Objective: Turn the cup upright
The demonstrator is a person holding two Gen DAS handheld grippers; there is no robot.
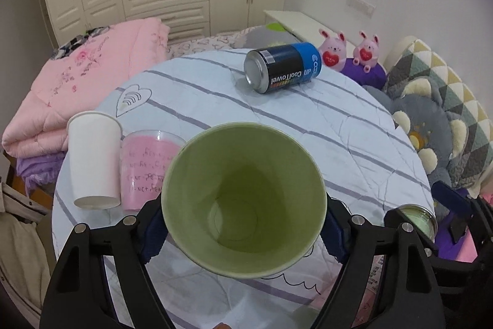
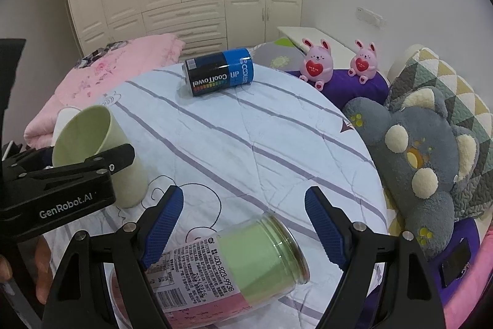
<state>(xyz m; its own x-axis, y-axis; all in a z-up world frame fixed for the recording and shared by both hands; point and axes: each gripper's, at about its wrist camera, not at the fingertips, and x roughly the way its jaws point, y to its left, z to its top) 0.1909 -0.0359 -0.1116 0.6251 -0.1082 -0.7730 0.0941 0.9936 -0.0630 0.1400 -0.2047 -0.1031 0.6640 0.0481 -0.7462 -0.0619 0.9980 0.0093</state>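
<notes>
Your left gripper (image 1: 243,232) is clamped on the green cup (image 1: 243,199), its blue pads (image 1: 152,232) pressed against the cup's sides below the rim. In the left wrist view the cup's mouth faces up toward the camera and you look straight down into it. In the right wrist view the green cup (image 2: 98,153) leans, mouth tipped toward the upper left, while its base sits on or just above the striped cloth (image 2: 246,144) (contact is hard to judge from this angle).

Your right gripper (image 2: 243,230) is spread wide, and nothing is between its blue pads (image 2: 163,224). It hovers over a clear jar (image 2: 234,261) lying on its side, layered green and pink with a printed label; the pads look clear of the jar on both sides.

Just left of the green cup stand a white paper cup (image 1: 94,159), mouth down, and a clear cup (image 1: 146,165) with pink contents, the two touching. A blue-and-black can (image 1: 283,67) lies on its side at the far edge of the round table. Two pink plush rabbits (image 1: 334,50) sit beyond it, well apart from both grippers.
</notes>
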